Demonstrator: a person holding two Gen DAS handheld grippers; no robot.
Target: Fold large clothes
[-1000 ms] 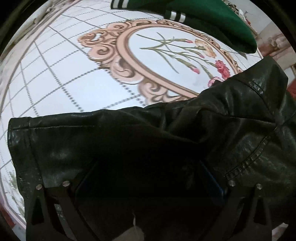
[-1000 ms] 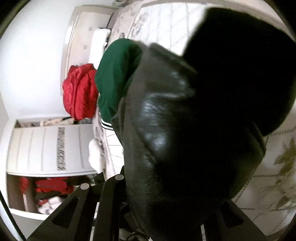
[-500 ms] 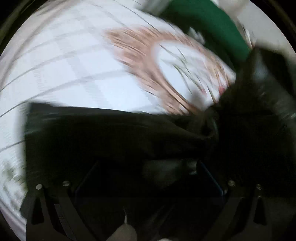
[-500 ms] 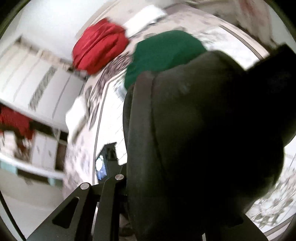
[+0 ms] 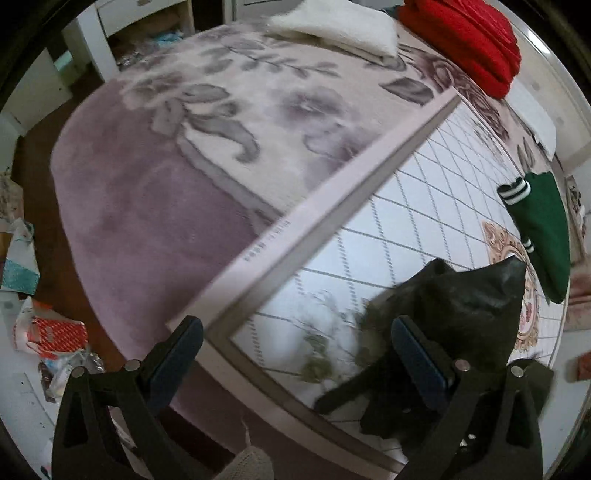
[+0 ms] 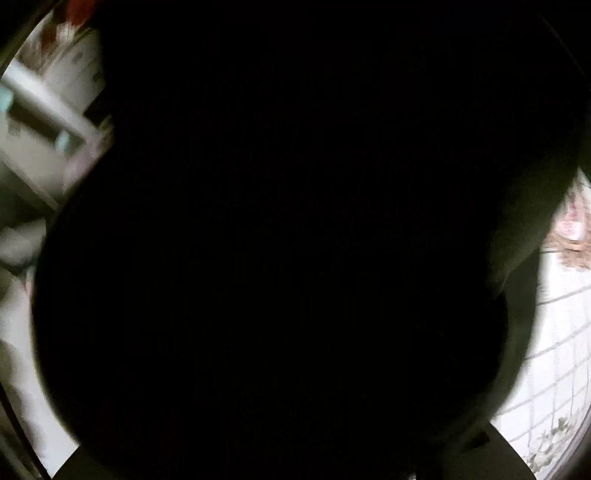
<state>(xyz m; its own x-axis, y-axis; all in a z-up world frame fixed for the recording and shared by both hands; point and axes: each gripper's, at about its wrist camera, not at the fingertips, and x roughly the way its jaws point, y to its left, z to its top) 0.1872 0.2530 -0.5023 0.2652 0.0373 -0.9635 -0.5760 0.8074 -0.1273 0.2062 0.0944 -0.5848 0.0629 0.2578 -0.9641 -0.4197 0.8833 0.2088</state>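
Observation:
The black leather jacket [image 5: 465, 314] lies bunched on the white gridded bed cover [image 5: 424, 206], at the lower right of the left wrist view. My left gripper [image 5: 295, 350] is open and empty, its right finger [image 5: 417, 354] just left of the jacket. In the right wrist view the black jacket [image 6: 280, 240] fills almost the whole frame and hides the right gripper's fingers.
A green garment [image 5: 543, 229] with white stripes lies on the bed at the right. A red jacket [image 5: 469, 40] and a white folded item [image 5: 340, 26] lie at the far end. A purple floral blanket [image 5: 177, 155] covers the left. Clutter [image 5: 51, 332] lies on the floor.
My left gripper has let go of the jacket, opened and swung left toward the bed's edge. The jacket has come to cover the right wrist view entirely.

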